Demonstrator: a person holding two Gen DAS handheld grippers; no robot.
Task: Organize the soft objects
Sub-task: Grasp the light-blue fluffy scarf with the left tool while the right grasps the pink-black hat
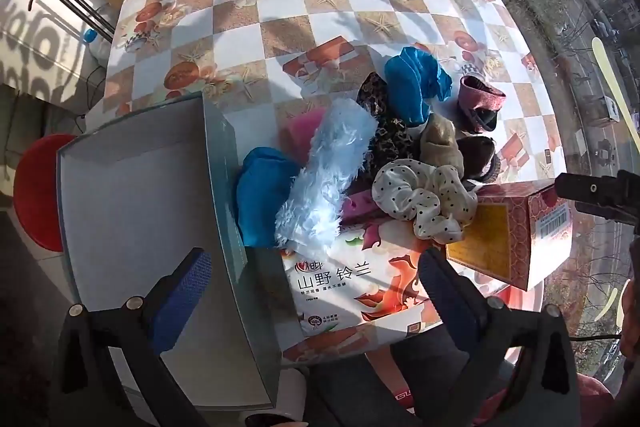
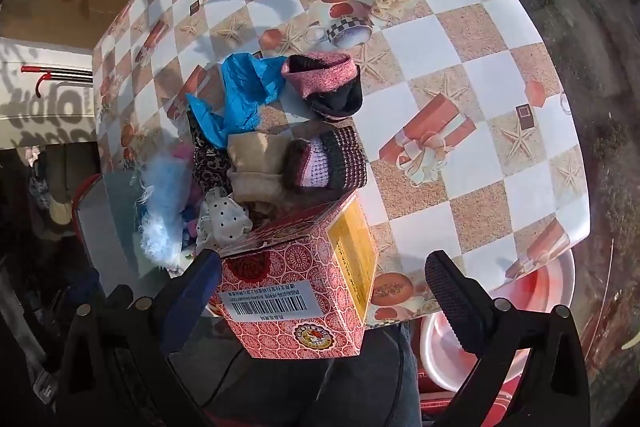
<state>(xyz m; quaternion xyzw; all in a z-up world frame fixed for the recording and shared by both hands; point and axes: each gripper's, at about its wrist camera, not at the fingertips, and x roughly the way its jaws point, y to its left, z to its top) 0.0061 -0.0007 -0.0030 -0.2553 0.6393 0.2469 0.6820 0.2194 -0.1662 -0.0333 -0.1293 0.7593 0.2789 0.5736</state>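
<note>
Left wrist view: left gripper (image 1: pixel 312 267) spread wide, holding nothing, above grey box (image 1: pixel 132 187) rim and tissue pack (image 1: pixel 352 287).
Soft pile: mid-table (image 1: pixel 280 27), between grey box and red carton (image 1: pixel 512 231); fluffy blue duster (image 1: pixel 324 179) overlaps blue cloth (image 1: pixel 264 199); pink item behind it mostly hidden.
Right gripper (image 2: pixel 324 279): wide, empty, straddling red carton, which blocks polka-dot scrunchie (image 2: pixel 224 223).
Grey box: far side cut off.

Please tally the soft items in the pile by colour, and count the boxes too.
Bright blue pieces: 2
Fluffy light blue duster: 1
Polka-dot scrunchie: 1
Beige sock: 1
Leopard-print cloth: 1
Pink-and-black knits: 2
Boxes: 2
Total: 10
</note>
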